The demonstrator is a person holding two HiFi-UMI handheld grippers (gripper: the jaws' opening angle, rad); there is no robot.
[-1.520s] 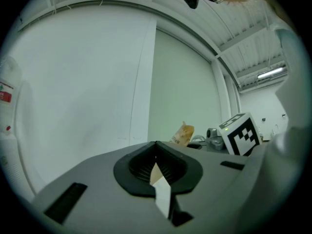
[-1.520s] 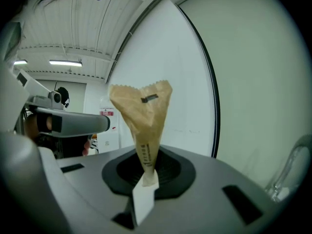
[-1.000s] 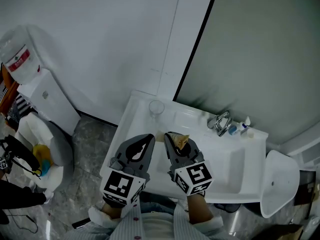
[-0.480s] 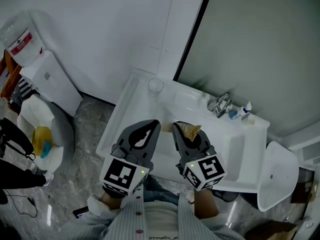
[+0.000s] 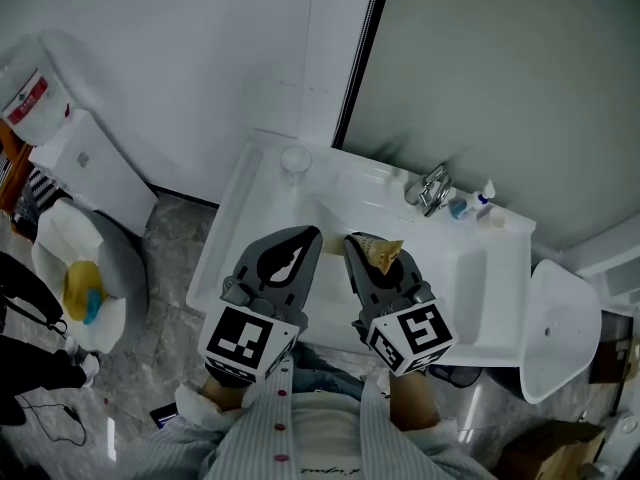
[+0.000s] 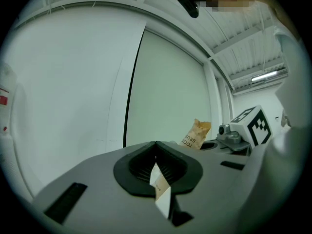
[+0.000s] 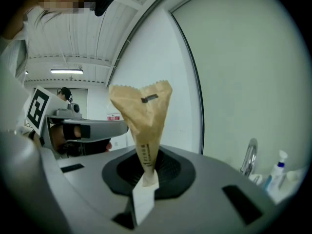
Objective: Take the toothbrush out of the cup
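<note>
A brown paper toothbrush packet (image 5: 383, 255) stands up out of my right gripper (image 5: 362, 245), which is shut on the packet's white lower end (image 7: 144, 189). In the right gripper view the packet (image 7: 142, 116) fans out above the jaws of that gripper (image 7: 146, 152). My left gripper (image 5: 303, 236) is beside it on the left, shut on a small white paper scrap (image 6: 160, 186). From the left gripper view the packet (image 6: 196, 134) shows at the right. Both grippers hang over the white sink (image 5: 470, 298). A clear cup (image 5: 295, 161) stands at the sink's back left corner, well apart from both.
A chrome tap (image 5: 432, 188) and small bottles (image 5: 485, 196) sit at the back of the sink. A water dispenser (image 5: 60, 138) stands at the left, with a padded seat (image 5: 80, 298) below it. A white round fixture (image 5: 560, 328) is at the right.
Both grippers have drifted a little to the right and up in the picture, over the basin. The head's view has shifted too. Both grips are unchanged.
</note>
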